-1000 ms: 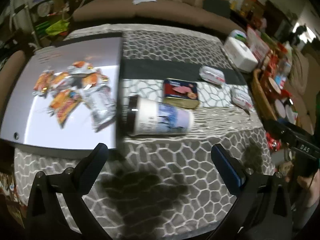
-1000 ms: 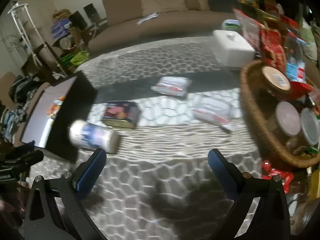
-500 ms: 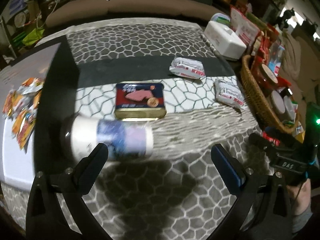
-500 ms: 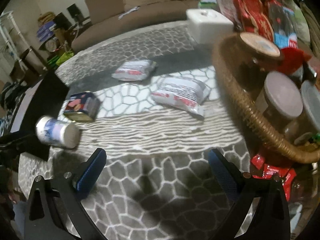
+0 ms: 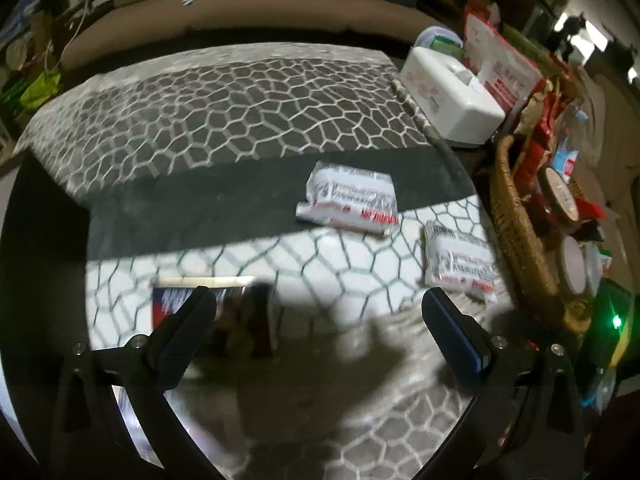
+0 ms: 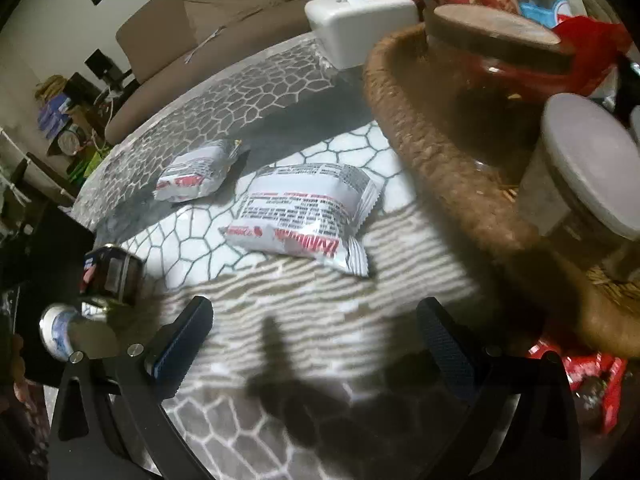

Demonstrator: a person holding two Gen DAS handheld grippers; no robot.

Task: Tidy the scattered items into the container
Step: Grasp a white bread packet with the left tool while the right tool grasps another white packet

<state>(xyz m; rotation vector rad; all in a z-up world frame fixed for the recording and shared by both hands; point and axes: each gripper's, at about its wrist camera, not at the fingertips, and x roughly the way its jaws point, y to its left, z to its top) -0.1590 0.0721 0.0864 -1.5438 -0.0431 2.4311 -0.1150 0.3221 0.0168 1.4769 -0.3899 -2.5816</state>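
Note:
Two white snack packets lie on the patterned tablecloth: a far one (image 5: 349, 199) (image 6: 196, 172) and a near one (image 5: 459, 262) (image 6: 304, 216) beside the wicker basket (image 5: 516, 236) (image 6: 448, 168). A red-and-blue meat tin (image 5: 236, 320) (image 6: 110, 276) lies low left, blurred. A white cup (image 6: 60, 332) lies on its side at the far left of the right wrist view. My left gripper (image 5: 320, 340) is open and empty over the cloth, its left finger in front of the tin. My right gripper (image 6: 314, 344) is open and empty, just short of the near packet.
The basket holds lidded jars (image 6: 584, 168) and red packets. A white tissue box (image 5: 452, 98) (image 6: 360, 24) stands behind it. A brown sofa (image 5: 240, 8) runs along the back. A red wrapper (image 6: 580, 376) lies below the basket rim.
Both grippers have swung right and forward over the table. The tray of snacks and the cup left the left wrist view; the near packet and basket now loom large in the right wrist view.

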